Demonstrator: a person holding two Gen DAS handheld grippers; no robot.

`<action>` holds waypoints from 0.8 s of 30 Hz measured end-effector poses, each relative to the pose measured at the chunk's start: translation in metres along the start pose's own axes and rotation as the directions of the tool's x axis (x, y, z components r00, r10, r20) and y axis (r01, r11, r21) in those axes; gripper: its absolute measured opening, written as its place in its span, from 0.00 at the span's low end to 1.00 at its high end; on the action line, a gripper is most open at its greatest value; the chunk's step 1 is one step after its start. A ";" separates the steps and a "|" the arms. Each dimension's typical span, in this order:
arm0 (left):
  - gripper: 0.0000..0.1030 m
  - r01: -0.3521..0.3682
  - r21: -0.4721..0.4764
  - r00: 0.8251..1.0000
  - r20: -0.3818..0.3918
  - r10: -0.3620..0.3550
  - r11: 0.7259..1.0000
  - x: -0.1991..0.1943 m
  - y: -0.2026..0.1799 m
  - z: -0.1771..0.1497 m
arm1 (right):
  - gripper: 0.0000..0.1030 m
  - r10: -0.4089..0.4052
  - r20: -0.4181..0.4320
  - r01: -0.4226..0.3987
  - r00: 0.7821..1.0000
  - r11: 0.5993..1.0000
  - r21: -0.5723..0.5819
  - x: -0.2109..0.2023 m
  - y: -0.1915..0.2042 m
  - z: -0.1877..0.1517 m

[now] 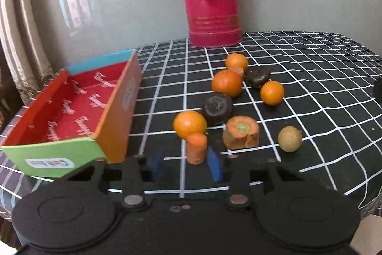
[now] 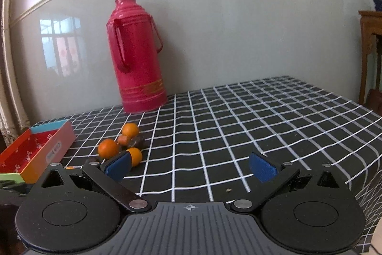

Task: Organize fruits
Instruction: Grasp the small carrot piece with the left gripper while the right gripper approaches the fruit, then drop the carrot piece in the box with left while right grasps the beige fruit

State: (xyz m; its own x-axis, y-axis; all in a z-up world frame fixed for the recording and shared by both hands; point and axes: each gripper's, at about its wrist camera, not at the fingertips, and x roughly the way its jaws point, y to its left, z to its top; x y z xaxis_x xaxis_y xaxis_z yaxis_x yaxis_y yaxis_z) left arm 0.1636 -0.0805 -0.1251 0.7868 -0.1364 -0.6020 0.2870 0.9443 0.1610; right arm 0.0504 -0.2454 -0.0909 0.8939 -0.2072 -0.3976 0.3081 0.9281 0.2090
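Left gripper: jaws spread around short upright orange carrot stub.
Handling: light, firm; grip its sides.
Right gripper: jaws spread, empty.

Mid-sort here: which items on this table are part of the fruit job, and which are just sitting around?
Job:
- oranges
- carrot piece between the open left tongs
- carrot top
- dark fruits
- small tan fruit
- colourful box

Bystanders:
- pink thermos
- checked tablecloth
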 end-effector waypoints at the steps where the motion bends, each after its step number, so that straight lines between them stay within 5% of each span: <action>1: 0.19 0.004 -0.005 1.000 0.005 -0.004 1.000 0.001 0.000 0.000 | 1.00 0.005 -0.005 -0.005 1.000 1.000 0.001 0.002 0.001 0.000; 3: 0.09 0.012 -0.001 1.000 0.010 -0.012 1.000 0.002 -0.002 0.000 | 1.00 0.011 -0.009 -0.011 1.000 1.000 -0.002 0.005 0.004 -0.001; 12: 0.09 -0.042 0.005 0.996 0.074 0.042 0.999 -0.009 -0.001 0.004 | 1.00 0.041 -0.054 -0.043 0.998 0.999 -0.029 0.013 0.012 -0.009; 18: 0.09 -0.154 -0.066 0.975 0.152 0.162 0.986 -0.025 0.030 0.020 | 1.00 0.045 -0.064 -0.047 0.997 0.999 -0.022 0.015 0.013 -0.010; 24: 0.09 -0.299 -0.176 0.948 0.061 0.314 0.938 -0.009 0.092 0.037 | 1.00 0.069 -0.075 -0.073 0.995 0.995 -0.063 0.020 0.028 -0.012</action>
State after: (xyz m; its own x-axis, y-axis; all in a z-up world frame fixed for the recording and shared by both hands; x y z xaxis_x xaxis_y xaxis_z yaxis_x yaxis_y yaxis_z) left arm 0.2028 -0.0037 -0.0761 0.8687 0.1491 -0.4724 -0.0628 0.9791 0.1935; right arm 0.0725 -0.2197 -0.1039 0.8859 -0.1191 -0.4483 0.2205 0.9584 0.1810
